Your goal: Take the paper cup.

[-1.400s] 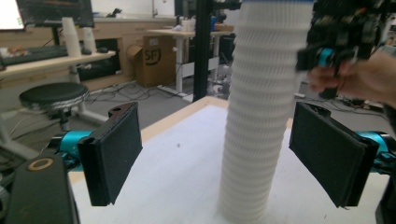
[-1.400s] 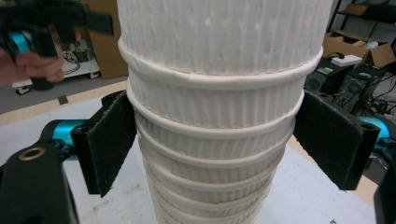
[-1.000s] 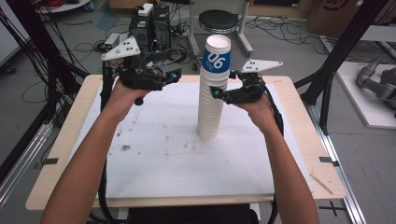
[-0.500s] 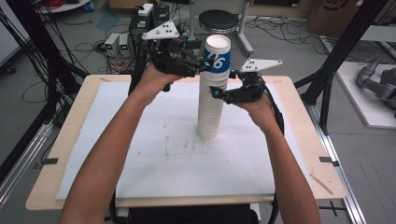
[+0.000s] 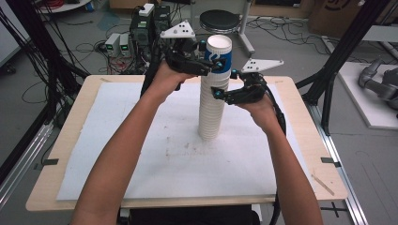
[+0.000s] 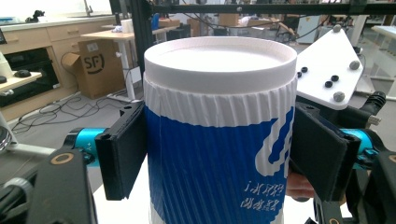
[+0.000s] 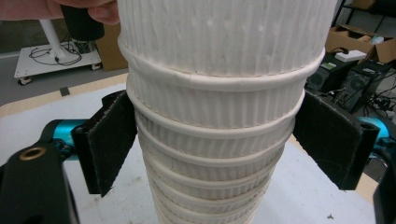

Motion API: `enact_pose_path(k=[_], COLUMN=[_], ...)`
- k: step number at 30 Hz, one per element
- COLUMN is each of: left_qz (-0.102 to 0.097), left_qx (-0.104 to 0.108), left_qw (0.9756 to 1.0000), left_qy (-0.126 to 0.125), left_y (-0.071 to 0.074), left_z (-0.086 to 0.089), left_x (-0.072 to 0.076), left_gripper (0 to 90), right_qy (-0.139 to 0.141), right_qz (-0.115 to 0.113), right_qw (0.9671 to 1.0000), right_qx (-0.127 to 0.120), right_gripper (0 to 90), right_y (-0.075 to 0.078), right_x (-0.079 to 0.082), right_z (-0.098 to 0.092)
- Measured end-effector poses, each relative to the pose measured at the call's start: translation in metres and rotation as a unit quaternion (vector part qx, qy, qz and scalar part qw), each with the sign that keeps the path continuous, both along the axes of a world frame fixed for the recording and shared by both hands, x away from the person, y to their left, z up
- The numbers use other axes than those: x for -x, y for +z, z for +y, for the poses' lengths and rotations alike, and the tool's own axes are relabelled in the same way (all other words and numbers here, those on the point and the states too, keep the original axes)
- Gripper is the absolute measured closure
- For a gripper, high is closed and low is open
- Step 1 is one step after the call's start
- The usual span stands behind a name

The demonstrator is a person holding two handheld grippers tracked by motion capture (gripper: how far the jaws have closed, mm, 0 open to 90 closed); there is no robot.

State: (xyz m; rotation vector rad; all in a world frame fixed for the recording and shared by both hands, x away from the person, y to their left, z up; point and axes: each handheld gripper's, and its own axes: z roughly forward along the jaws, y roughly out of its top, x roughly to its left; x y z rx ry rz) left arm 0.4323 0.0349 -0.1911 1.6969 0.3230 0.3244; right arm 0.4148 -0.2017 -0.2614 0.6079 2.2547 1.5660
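High view: a tall stack [image 5: 210, 110] of ribbed white paper cups stands upright on the white sheet [image 5: 141, 159] that covers the tabletop [image 5: 300, 173], and the 2 claws meet it from opposite sides. The top cup [image 5: 219, 56], white-rimmed with a blue sleeve, sits between the jaws of the left claw [image 5: 211, 65], which comes in from the stack's left at the very top. The right claw [image 5: 219, 95] reaches in from the right, lower down, about the upper third of the stack.

Left gripper view: the top cup [image 6: 219, 140] stands upright between the 2 black pads [image 6: 123, 154], its rim just above them. The jaws have just been closing, and both pads now lie against the blue sleeve, so the left claw is grasping the top cup. Beyond the right-hand pad is the grey plate [image 6: 329, 70] of the other claw.

Right gripper view: the stack [image 7: 219, 116] rises between this claw's pads [image 7: 109, 144], with several nested rims one below another at pad height. The left pad touches the rims; the right pad stands at the stack's edge, and whether it presses I cannot tell for certain, though the right claw looks clenched on the stack. A fingertip [image 7: 100, 11] of the other hand shows at the upper left, beside the stack.
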Motion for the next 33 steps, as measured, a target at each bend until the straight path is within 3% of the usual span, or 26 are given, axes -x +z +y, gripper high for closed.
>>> enact_pose_path(k=[5,9,13,18,20,24,25,29,31,33], left_qz=[-0.005,-0.013,-0.026,-0.044,-0.053,-0.063,-0.072,-0.074,-0.076,-0.072], left_qx=[-0.004,0.010,0.059,0.072,0.101,0.106,0.111,0.119,0.113,0.101], left_qw=[1.0000,0.9998,0.9979,0.9962,0.9934,0.9922,0.9911,0.9898,0.9903,0.9918], left_qy=[0.003,0.005,0.011,0.019,0.017,0.014,0.018,0.022,0.026,0.032], left_y=[0.003,0.010,0.027,0.041,0.051,0.059,0.063,0.065,0.062,0.050], left_z=[-0.002,-0.001,0.005,0.011,0.019,0.028,0.038,0.053,0.064,0.080], left_x=[0.001,0.002,0.007,0.015,0.021,0.027,0.031,0.036,0.039,0.044], left_gripper=[24.9,26.0,26.9,27.1,27.1,27.1,27.1,27.1,27.0,27.1], right_qy=[-0.001,0.000,0.000,0.001,0.000,-0.006,-0.007,-0.007,-0.012,-0.014], right_qz=[0.000,0.000,-0.001,-0.003,-0.002,-0.003,-0.005,-0.007,-0.010,-0.009], right_qw=[1.0000,1.0000,1.0000,1.0000,1.0000,1.0000,1.0000,0.9999,0.9999,0.9998], right_qx=[0.000,0.001,0.001,0.001,0.002,0.001,0.003,-0.003,-0.003,-0.006], right_gripper=[15.2,15.3,15.3,15.2,15.1,14.4,14.3,14.3,14.4,14.4], right_y=[0.000,0.000,0.000,0.000,0.000,-0.001,-0.001,-0.001,0.000,0.001], right_x=[0.000,0.000,-0.001,-0.001,0.000,0.001,0.001,0.003,0.004,0.007], right_z=[-0.001,0.000,-0.001,0.000,0.000,0.000,-0.001,-0.004,-0.007,-0.012])
